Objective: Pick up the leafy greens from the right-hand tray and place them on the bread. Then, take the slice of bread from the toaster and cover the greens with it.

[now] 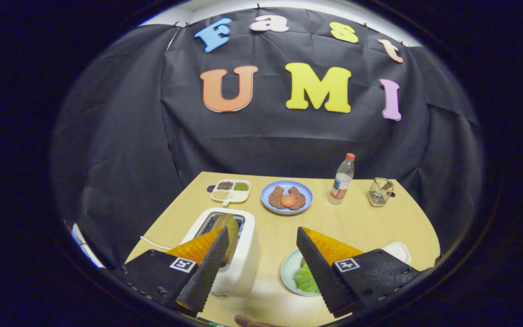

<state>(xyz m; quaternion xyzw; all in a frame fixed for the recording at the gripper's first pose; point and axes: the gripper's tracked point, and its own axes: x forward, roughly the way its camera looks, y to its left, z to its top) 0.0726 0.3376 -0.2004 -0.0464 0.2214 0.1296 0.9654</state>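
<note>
Gripper (262, 236) fingers spread apart, holding nothing, high over the pale wooden table (357, 222); green leafy lettuce (306, 279) lies on a pale round plate (288, 268) beside the right finger, which partly hides it, risking a misjudged, edge-only pinch.

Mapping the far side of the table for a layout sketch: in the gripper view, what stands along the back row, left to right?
Divided dish → blue plate with meat and tomato → bottle → wire holder. The open gripper hangs nearer, over the toaster and greens.
</note>
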